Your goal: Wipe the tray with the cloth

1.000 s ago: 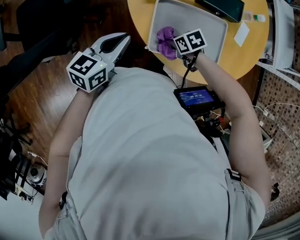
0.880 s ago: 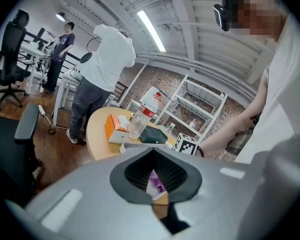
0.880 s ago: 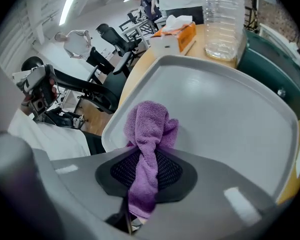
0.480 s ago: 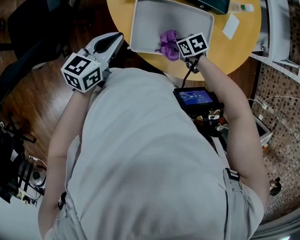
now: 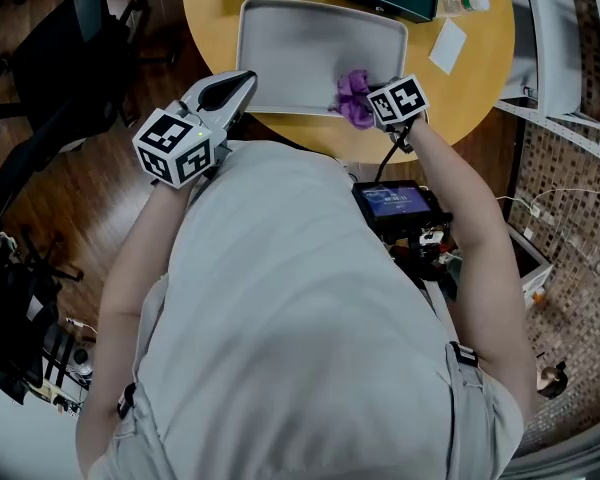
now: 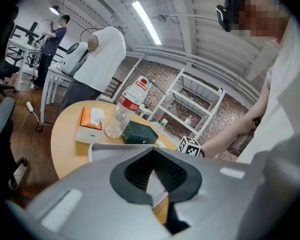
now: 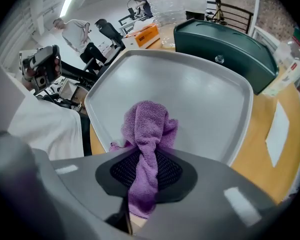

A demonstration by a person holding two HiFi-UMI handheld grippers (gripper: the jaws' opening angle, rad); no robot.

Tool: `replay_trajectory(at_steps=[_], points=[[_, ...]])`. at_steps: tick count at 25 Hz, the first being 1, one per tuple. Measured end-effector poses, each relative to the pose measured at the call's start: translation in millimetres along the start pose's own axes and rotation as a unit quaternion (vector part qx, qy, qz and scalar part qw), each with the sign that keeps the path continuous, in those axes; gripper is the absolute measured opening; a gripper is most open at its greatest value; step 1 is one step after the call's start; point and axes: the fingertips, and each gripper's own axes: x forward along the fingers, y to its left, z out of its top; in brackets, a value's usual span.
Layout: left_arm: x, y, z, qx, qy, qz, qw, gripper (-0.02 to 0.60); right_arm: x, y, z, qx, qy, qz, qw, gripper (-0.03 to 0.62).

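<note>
Cloth (image 7: 147, 126), purple, clamped in right gripper (image 7: 144, 156) on tray (image 7: 205, 94); left gripper (image 6: 154, 156) closed, empty. Lit screen (image 5: 392, 203) at waist visible in head view only.

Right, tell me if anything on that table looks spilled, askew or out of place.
Nothing stands out. The tray lies flat on the table, the purple cloth is clamped in the right gripper at the tray's near right corner, and the bottle behind it stands upright with nothing spilled.
</note>
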Motion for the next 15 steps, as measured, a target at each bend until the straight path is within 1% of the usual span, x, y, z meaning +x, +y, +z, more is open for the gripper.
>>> replay_trajectory(at_steps=[4,6,8,10,11,12,13,14,15], points=[[1.7,-3.1,0.2,0.004,0.006,-0.002,1.0000,0.000,-4.5,-9.9,-12.1,-0.019,0.017,-0.003,1.000,0.071],[14.3,-11.6,1.3,0.009,0.008,-0.002,0.9999,0.000,-11.5,-26.6,-23.8,-0.038,0.027,-0.008,0.999,0.071],[33.4,-23.7,1.9,0.014,0.011,-0.003,0.9998,0.000,-20.1,-49.5,-38.1,-0.071,0.043,-0.020,0.996,0.071],[51.3,-35.3,2.0,0.017,0.012,-0.004,0.9998,0.000,-28.5,-68.5,-50.8,-0.130,0.066,-0.038,0.989,0.072],[57.7,-39.8,1.9,0.018,0.013,-0.004,0.9998,0.000,-31.1,-72.6,-55.2,-0.175,0.079,-0.047,0.980,0.072],[61.5,-42.6,1.6,0.018,0.014,-0.004,0.9997,0.000,-32.2,-73.2,-58.0,-0.234,0.092,-0.057,0.966,0.074],[62.9,-43.9,1.0,0.018,0.015,-0.003,0.9997,0.000,-32.0,-72.5,-59.5,-0.303,0.106,-0.074,0.944,0.072],[62.7,-43.8,0.4,0.018,0.015,-0.002,0.9997,0.000,-30.6,-71.3,-60.5,-0.377,0.120,-0.091,0.914,0.072],[61.6,-42.7,-0.1,0.018,0.016,-0.001,0.9997,0.000,-28.3,-70.1,-61.1,-0.444,0.131,-0.106,0.880,0.071]])
